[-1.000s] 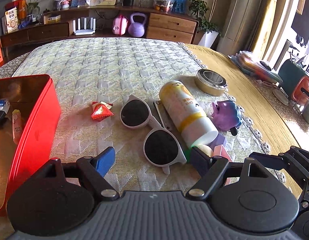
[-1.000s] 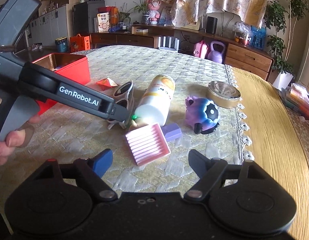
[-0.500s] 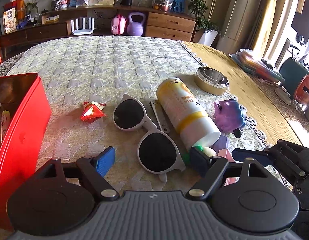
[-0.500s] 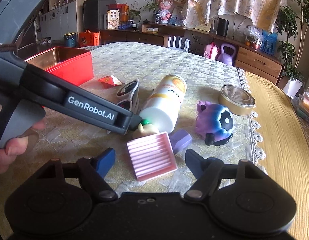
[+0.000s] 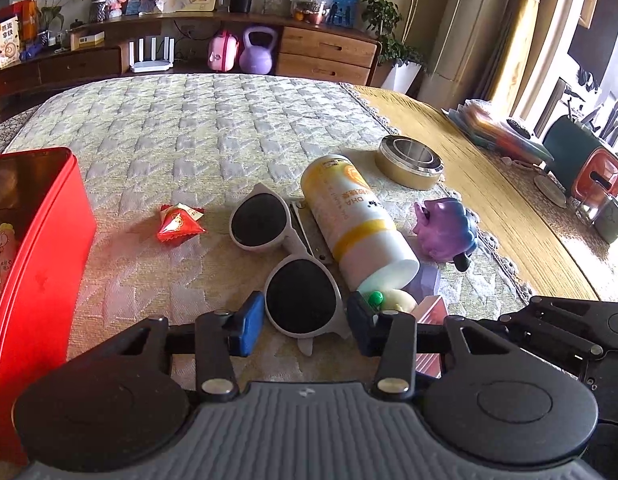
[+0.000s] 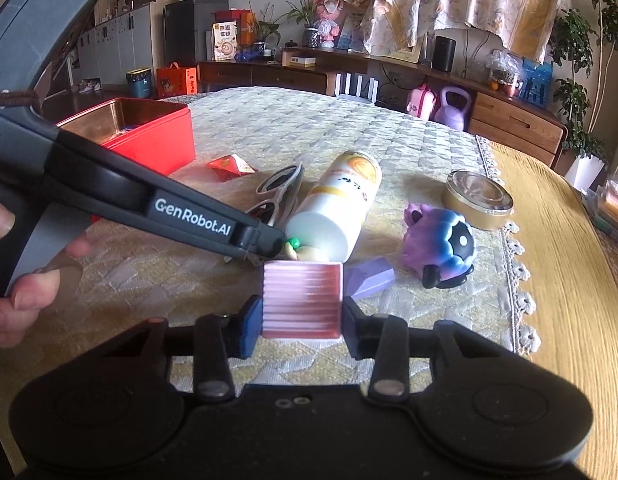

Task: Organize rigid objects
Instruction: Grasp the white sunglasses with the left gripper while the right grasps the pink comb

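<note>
Home living room: wooden sideboard point(image 5: 325, 54) with drawers, potted plants point(image 6: 577, 92), curtains point(image 5: 509, 28), purple kettlebell point(image 5: 256, 56), fridge point(image 6: 191, 32), router point(image 5: 151, 54); quilted cloth point(image 5: 209, 120) on tabletop point(image 5: 509, 200).

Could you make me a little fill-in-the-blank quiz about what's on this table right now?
1. The right tool has its two blue pads on either side of the ribbed ____ tray.
2. The near lens of the grey-framed sunglasses sits between the pads of the ____ tool.
3. The white and yellow bottle is lying on its ____.
4. The open metal box at the table's edge is ____ outside.

Missing words: pink; left; side; red
</note>
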Action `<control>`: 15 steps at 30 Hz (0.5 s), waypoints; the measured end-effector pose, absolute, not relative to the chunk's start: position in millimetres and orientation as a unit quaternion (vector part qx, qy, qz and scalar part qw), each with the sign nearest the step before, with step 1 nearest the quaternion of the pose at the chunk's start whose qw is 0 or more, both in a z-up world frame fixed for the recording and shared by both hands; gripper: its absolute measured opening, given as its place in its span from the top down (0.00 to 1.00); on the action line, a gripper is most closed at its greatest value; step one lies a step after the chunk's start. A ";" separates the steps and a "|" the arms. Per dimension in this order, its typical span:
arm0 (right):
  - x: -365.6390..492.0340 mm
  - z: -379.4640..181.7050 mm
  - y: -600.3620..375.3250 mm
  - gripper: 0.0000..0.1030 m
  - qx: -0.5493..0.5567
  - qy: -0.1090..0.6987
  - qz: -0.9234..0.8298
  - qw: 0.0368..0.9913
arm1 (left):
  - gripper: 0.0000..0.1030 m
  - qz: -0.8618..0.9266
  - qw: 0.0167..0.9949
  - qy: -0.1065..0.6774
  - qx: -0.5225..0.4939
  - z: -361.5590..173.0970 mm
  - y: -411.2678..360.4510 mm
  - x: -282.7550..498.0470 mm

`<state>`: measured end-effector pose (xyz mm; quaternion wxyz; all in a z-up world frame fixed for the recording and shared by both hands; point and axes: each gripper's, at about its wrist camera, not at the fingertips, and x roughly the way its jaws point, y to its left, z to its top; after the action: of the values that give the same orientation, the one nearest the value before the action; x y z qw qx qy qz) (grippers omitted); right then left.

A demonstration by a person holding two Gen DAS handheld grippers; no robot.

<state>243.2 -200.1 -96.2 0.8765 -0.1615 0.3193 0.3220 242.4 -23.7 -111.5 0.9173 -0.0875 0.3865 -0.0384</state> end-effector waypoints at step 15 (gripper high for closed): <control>205.4 -89.9 -203.6 0.61 -0.115 0.338 0.295 0.886 | 0.81 -0.050 0.911 0.394 -0.109 -103.8 -10.2 224.7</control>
<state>205.4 -203.6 -89.9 0.8864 -0.1151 0.3376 0.2952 224.7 -10.2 -103.8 0.9113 -0.1087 0.3940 -0.0504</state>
